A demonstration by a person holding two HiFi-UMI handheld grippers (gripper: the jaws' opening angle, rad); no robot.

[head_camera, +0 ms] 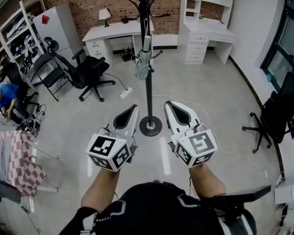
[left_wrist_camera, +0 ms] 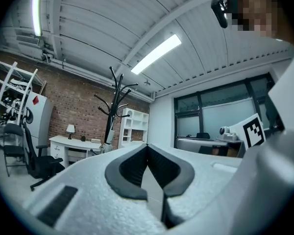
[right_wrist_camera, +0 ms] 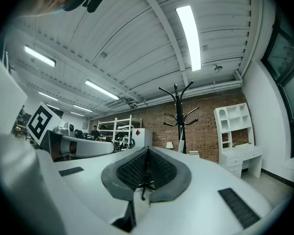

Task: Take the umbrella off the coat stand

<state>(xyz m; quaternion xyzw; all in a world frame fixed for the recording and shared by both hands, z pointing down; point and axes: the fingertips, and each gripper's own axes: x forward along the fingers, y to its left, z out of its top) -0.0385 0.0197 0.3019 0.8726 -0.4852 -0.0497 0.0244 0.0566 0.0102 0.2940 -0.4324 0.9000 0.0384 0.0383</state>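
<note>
White-shelled left gripper point(head_camera: 134, 107), black shirt point(head_camera: 161, 207)

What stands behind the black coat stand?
Behind the black coat stand is a white desk with a small lamp, against the red brick wall. The stand and its folded grey umbrella hide part of the desk's right end.

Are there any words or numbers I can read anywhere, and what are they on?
No readable words or numbers anywhere.
Left marker cube and right marker cube: black-and-white square patterns, not letters.
Red diamond sign on the white cabinet: too small to read.
</note>
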